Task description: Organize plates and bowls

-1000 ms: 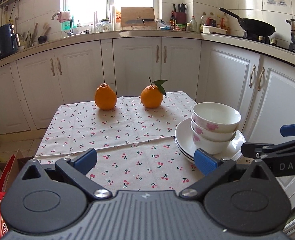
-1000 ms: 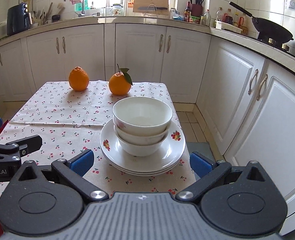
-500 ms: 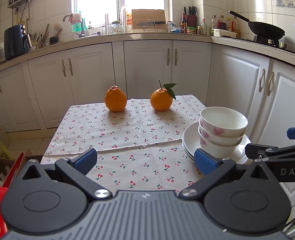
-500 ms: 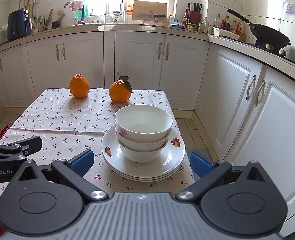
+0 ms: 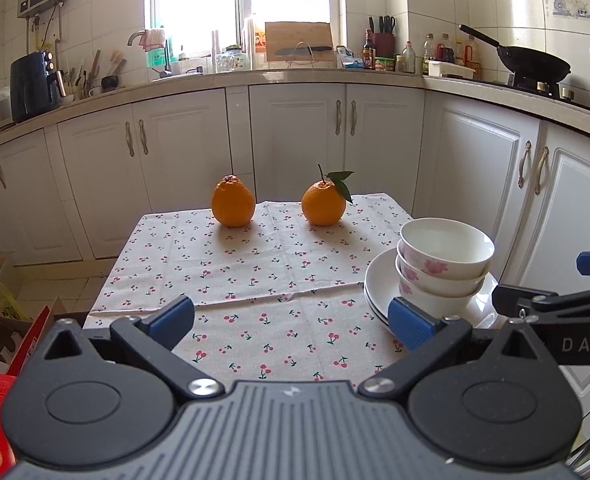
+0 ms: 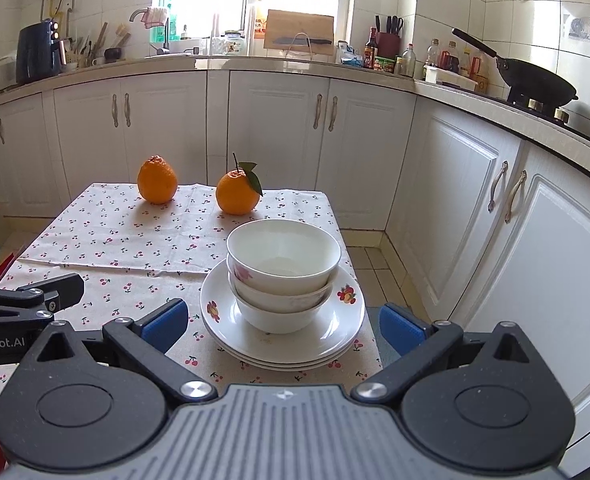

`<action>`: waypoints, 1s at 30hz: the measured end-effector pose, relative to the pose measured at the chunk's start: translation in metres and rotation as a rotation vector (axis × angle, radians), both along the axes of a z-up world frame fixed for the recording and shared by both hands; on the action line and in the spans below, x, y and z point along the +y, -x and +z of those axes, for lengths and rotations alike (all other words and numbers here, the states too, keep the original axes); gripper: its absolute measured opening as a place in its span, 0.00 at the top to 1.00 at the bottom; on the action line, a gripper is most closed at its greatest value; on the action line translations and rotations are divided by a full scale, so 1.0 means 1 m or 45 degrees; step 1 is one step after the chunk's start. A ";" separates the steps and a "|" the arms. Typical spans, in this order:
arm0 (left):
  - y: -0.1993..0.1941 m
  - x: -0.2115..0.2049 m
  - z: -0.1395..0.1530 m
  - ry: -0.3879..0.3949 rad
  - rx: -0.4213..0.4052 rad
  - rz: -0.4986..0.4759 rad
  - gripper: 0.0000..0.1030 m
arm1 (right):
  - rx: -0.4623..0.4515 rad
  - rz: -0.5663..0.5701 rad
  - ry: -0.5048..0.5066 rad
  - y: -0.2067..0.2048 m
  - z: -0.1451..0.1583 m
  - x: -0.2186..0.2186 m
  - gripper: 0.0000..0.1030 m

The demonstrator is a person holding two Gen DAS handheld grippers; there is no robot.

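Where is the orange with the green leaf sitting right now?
The orange with the green leaf sits at the far end of the cherry-print tablecloth, right of the leafless orange and behind the stacked white bowls.

A home kitchen: white cabinets (image 6: 279, 128), a sink tap (image 6: 137, 14) under the window, a wok (image 6: 535, 80) on the stove, a knife block (image 6: 389, 42).

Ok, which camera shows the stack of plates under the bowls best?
The right wrist view: the plates sit centred and whole between the open fingers. In the left wrist view the plates sit at the right, partly hidden by a fingertip and the right gripper.
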State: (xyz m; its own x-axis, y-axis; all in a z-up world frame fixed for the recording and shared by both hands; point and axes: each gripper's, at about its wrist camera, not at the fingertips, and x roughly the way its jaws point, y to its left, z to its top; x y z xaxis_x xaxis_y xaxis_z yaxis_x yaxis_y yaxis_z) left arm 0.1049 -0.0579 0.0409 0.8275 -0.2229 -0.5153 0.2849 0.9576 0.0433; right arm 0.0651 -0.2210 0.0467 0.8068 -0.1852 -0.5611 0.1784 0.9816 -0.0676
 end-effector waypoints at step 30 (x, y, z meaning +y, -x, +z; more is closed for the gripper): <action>0.002 0.001 0.002 0.000 -0.007 0.009 0.01 | -0.026 -0.003 0.031 0.003 0.003 0.002 0.00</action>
